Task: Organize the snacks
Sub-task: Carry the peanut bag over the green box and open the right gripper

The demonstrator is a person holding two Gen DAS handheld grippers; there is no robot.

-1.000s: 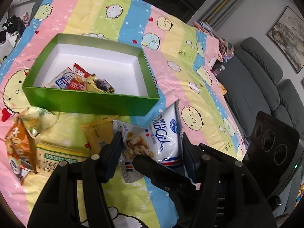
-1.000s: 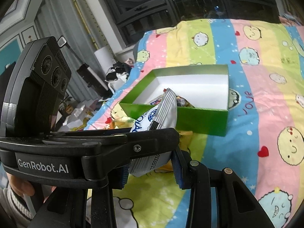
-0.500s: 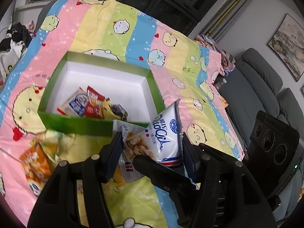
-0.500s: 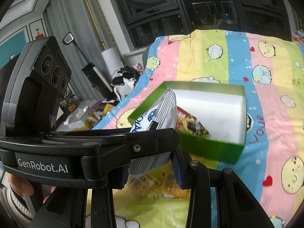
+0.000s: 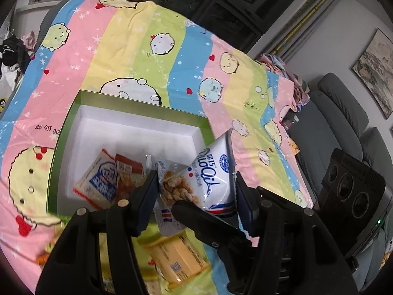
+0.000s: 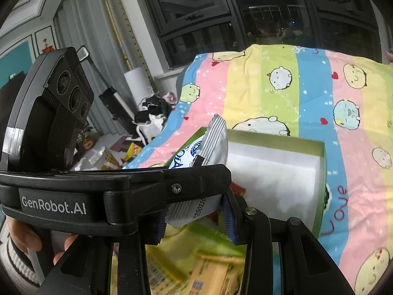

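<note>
Both grippers are shut on one white and blue snack bag point(image 5: 208, 177), whose silver back shows in the right wrist view point(image 6: 213, 145). My left gripper point(image 5: 195, 194) and right gripper point(image 6: 194, 211) hold it above the near edge of a green box point(image 5: 137, 108) with a white inside; the box also shows in the right wrist view point(image 6: 316, 172). Inside the box lie a white and blue packet point(image 5: 98, 184) and a red packet point(image 5: 129, 172). The other gripper's body crosses each view.
A yellow packet point(image 5: 176, 258) and other loose snacks point(image 6: 211, 272) lie on the striped cartoon blanket point(image 5: 147, 49) in front of the box. A grey sofa point(image 5: 343, 113) stands to the right, clutter on the floor point(image 6: 147, 118) to the left.
Both grippers have carried the snack bag forward from over the loose snacks to over the box's near edge. The box now fills more of both views.
</note>
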